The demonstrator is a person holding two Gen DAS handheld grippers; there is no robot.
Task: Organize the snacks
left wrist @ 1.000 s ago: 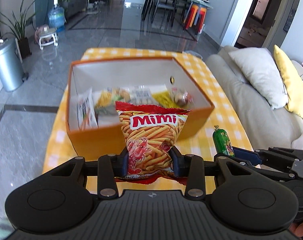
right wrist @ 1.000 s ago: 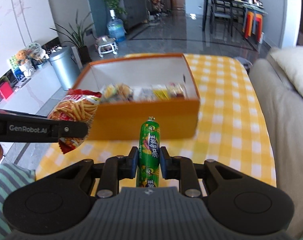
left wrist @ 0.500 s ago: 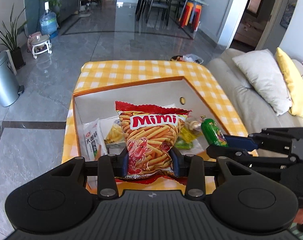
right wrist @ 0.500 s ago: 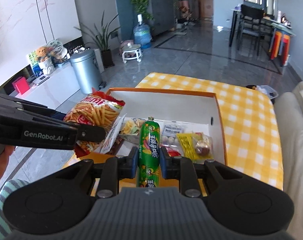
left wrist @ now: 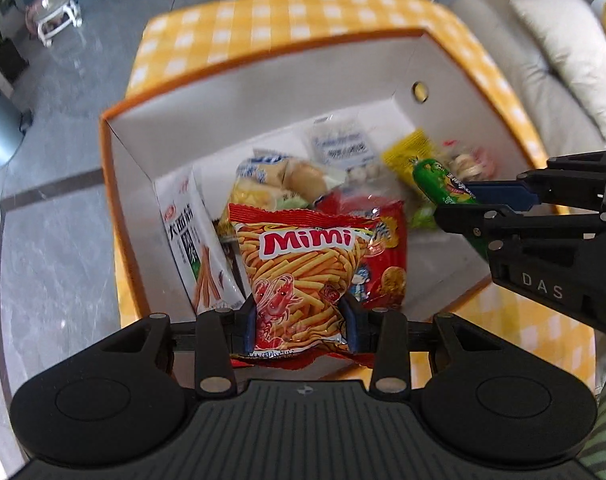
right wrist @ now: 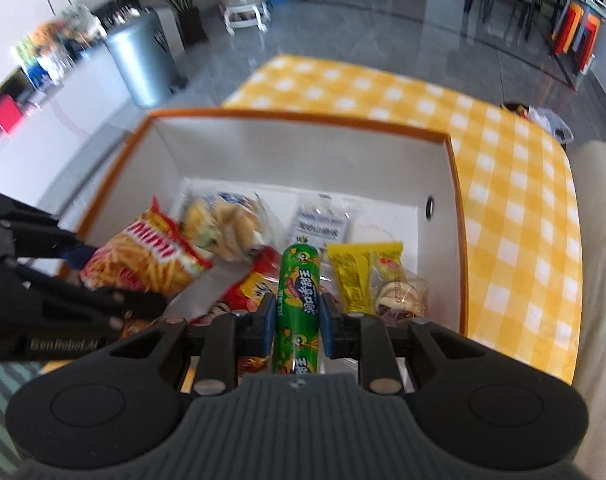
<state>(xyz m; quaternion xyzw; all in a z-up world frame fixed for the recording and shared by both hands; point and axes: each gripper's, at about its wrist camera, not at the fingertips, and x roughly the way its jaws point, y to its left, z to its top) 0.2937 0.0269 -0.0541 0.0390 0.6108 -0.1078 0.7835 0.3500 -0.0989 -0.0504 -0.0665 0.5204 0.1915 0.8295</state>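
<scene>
Left wrist view first: my left gripper (left wrist: 301, 322) is clamped on the lower part of the red-and-orange foil Mimi shrimp-stick bag (left wrist: 303, 276), which hangs over the open orange cardboard box with white inner walls (left wrist: 263, 92) on the yellow-checked counter (left wrist: 255, 24). Below the bag lie a tall white biscuit-stick packet (left wrist: 195, 248) leaning on the left wall, a red cracker pouch (left wrist: 383, 264) and a clear bread packet (left wrist: 279, 178). If I let go from here, I judge the puffy bag could land on the leaning white packet and tip it over, or sit high on the pile and slide. My right gripper (left wrist: 469, 204) comes in from the side, near the bag, so the two tools could knock together if I swing either one inward. Right wrist view next: that right gripper (right wrist: 297, 322) is closed tight on the green plastic-wrapped corn sausage stick (right wrist: 297, 304), held upright along the fingers over the box's middle. Under it sit the red pouch (right wrist: 247, 292), a yellow foil sachet (right wrist: 357, 280) and a clear-wrapped round pastry (right wrist: 399, 294). The slick round sausage could roll when released and wedge under the others, or slip early if my squeeze is off-centre. The left gripper (right wrist: 103, 274) with its bag (right wrist: 147, 260) crowds the left side here, and both views are blurred, so fine clearances I cannot judge.
</scene>
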